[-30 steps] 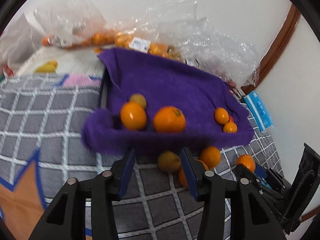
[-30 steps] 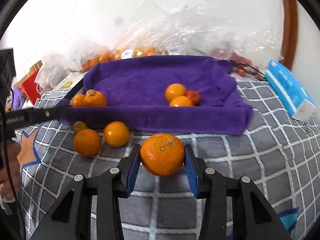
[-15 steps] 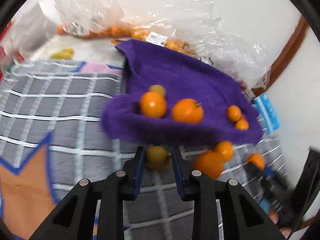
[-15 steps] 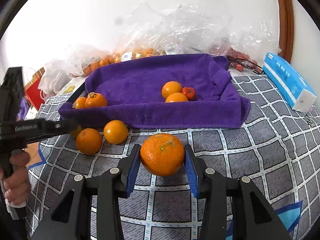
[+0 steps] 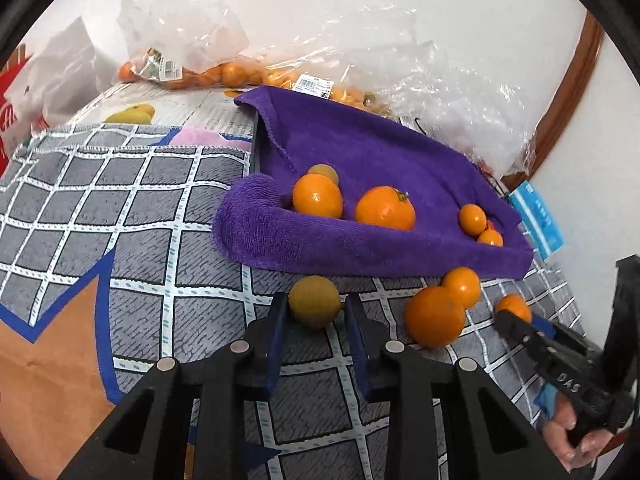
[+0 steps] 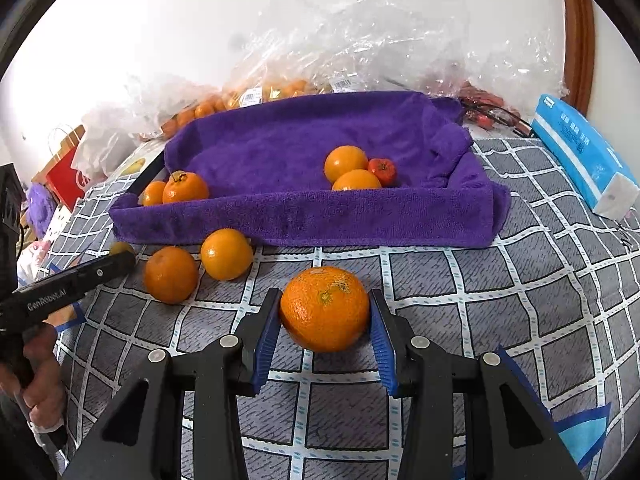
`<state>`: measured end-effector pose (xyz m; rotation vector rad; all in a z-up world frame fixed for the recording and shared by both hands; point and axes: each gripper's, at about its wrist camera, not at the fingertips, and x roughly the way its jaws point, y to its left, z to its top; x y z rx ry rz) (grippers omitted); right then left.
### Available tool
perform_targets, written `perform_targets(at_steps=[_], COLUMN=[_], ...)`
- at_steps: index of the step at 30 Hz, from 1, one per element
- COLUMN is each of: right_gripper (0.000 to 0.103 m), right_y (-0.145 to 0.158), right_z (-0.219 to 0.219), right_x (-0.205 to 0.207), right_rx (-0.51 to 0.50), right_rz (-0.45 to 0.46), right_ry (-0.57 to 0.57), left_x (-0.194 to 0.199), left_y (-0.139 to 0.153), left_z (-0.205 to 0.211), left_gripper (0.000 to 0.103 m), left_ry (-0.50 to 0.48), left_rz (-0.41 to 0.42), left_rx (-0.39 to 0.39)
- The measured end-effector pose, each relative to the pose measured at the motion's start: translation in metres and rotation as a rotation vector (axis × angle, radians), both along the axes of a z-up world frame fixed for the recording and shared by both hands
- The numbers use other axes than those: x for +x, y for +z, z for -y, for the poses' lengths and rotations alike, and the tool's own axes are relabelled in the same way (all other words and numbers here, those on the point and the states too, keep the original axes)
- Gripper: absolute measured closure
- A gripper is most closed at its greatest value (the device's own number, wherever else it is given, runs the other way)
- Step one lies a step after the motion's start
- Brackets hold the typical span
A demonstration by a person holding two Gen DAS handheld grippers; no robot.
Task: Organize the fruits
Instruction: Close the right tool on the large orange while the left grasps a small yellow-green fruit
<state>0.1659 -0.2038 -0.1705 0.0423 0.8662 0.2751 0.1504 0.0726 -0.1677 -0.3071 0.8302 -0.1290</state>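
large orange (image 6: 325,308) with rough peel, stem scar up, clamped off the mat; dull yellow-green fruit (image 5: 315,301) between pads; two oranges (image 6: 199,269) touching before the purple towel tray (image 6: 304,222); five fruits inside, small red one (image 6: 383,171) rightward.

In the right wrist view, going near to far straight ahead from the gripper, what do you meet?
Right gripper → big orange between its fingers → purple towel's front wall → pair of oranges inside the tray → clear plastic bags at the wall.
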Motion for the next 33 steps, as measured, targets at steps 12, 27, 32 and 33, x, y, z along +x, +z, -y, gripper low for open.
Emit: perform_targets(at_steps=[12,27,32,33], right_gripper=[0.060,0.060,0.060,0.060], right_y=[-0.001,-0.002,0.004,0.004], right_z=[-0.004,-0.004,0.004,0.005], right_x=[0.001,0.000,-0.004,-0.005], right_rx=[-0.036,-0.043,0.002,0.004], right_rz=[-0.002,-0.004,0.027,0.033], right_ry=[-0.008,-0.006,-0.020,-0.024], left_x=[0.001,-0.009,-0.018,-0.019], left_y=[-0.003,0.005,0.014,0.016], left_z=[0.002,0.003,-0.001,-0.001], left_gripper=[0.075,0.076,0.076,0.076], left_ry=[0.024,0.032,0.070,0.072], left_rz=[-0.002,0.052,0.110,0.118], left_rx=[-0.010,-0.005,0.018,0.021])
